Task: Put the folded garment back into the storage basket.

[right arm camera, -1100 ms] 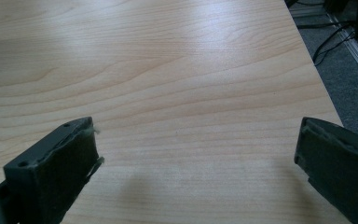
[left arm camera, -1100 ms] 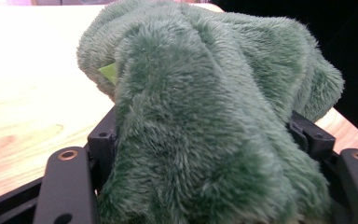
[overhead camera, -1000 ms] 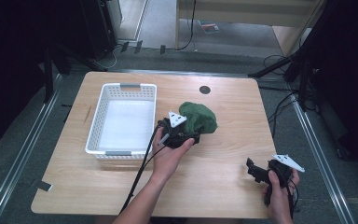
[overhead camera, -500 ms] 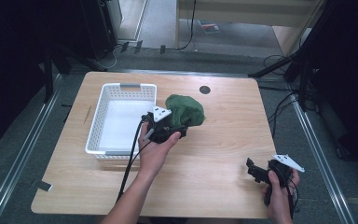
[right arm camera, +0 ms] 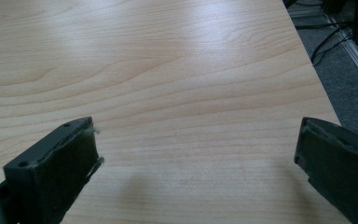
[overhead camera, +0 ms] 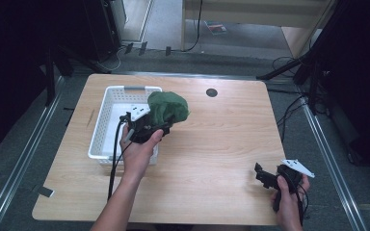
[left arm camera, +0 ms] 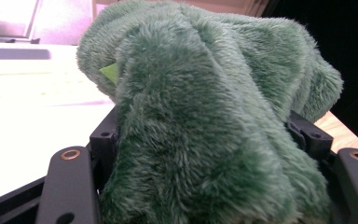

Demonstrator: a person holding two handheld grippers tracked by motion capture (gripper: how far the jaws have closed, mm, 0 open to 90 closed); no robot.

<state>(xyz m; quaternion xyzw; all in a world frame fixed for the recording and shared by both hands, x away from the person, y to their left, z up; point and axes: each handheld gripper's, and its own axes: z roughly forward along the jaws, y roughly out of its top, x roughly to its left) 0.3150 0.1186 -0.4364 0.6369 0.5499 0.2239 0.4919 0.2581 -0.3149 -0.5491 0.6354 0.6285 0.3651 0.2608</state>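
- Plush (overhead camera: 168, 107) is sitting pinched between the jaws of the left gripper (overhead camera: 150, 126), which are pressing into its green fur from both sides.
- In the left gripper view, the plush (left arm camera: 205, 116) is bulging up and forward from between the two black jaws, with a small light green tag poking out of the fur on its left side.
- From the high view, the plush is hanging over the right rim of the white basket (overhead camera: 107, 122), partly above the basket and partly above the table (overhead camera: 221, 144).
- The basket is lying on the left half of the table; its visible floor is looking bare, though the left hand (overhead camera: 137, 151) and gripper are covering part of it.
- The right gripper (overhead camera: 265, 177) is resting near the table's front right corner, well apart from the plush.
- In the right gripper view, its jaws are standing spread wide over bare wood (right arm camera: 168, 84), gripping nothing, with the padded fingers (right arm camera: 65, 163) showing a wisp of pale fluff.
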